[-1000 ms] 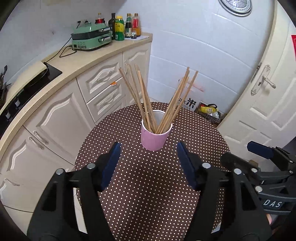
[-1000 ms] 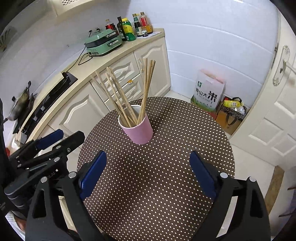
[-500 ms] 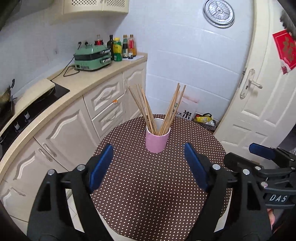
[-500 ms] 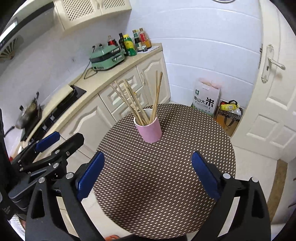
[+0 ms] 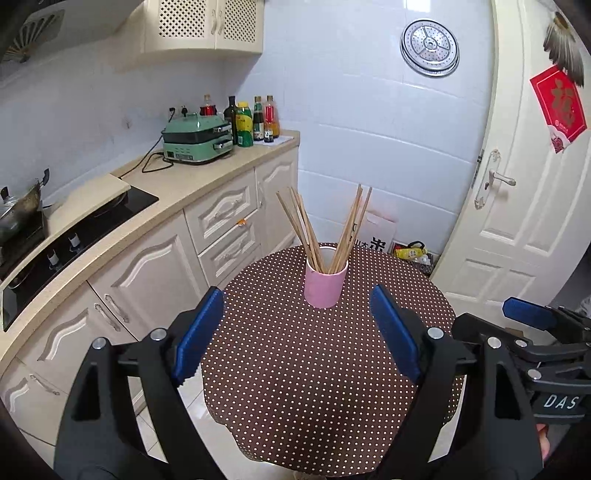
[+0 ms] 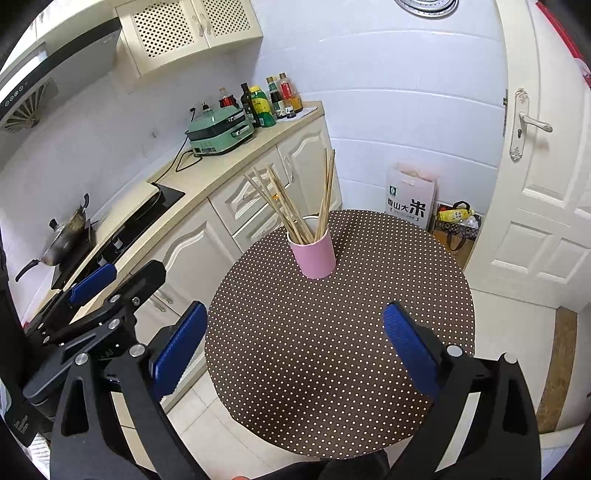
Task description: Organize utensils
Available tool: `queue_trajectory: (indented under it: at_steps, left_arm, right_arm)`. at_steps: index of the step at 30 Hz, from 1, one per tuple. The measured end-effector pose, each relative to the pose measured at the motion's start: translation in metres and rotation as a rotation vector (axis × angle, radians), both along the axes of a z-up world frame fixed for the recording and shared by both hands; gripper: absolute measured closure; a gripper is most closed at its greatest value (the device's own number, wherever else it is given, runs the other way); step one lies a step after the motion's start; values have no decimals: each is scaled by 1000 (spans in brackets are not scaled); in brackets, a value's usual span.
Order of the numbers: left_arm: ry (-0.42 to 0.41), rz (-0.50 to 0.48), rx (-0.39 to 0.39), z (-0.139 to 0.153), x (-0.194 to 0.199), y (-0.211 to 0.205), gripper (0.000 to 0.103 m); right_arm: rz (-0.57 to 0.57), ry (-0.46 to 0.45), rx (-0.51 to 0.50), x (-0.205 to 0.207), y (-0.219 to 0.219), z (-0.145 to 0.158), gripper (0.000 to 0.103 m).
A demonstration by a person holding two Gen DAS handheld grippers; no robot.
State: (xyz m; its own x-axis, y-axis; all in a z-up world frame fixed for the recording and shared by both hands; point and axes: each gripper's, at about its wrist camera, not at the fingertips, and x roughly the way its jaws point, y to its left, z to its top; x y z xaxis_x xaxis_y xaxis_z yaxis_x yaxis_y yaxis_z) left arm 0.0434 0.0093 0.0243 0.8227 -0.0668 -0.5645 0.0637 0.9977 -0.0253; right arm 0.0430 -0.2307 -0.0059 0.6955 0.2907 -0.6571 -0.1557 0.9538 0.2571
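Both grippers pulled back & up from the pink cup [image 5: 324, 287] of chopsticks [image 5: 343, 229] mid-table [image 5: 314, 369], tilted down; left gripper [image 5: 297, 338] jaws just widened, empty, right gripper [image 6: 295, 350] wide open too.

Your left gripper [image 5: 297, 334] is cut off at the bottom edge of its own view, so you see its arms but not the hand holding it. The cup [image 5: 325, 286] hides the lower ends of the chopsticks [image 5: 306, 229]; their count is hard to tell where they overlap. In the right wrist view the steamer rack [image 6: 426, 5] on the wall is cropped by the top edge (only its lower rim shows). The table [image 6: 332, 369] loses its near edge behind your right gripper [image 6: 293, 349]. Labels on the bottles [image 5: 245, 120] are too small to read. The wok [image 5: 20, 206] is clipped at the left edge.
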Motion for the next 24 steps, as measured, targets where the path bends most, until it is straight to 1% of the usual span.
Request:
queue_trajectory:
  at_steps: [8, 15, 24]
  left_arm:
    - [-30, 21, -21, 9, -10, 6, 23]
    - [-16, 46, -36, 9, -11, 5, 23]
    - [-24, 67, -6, 12, -12, -1, 23]
  right_arm:
    - [4, -38, -17, -12, -1, 8, 10]
    - [0, -45, -22, -14, -8, 8, 10]
    - [25, -50, -34, -12, -5, 8, 10]
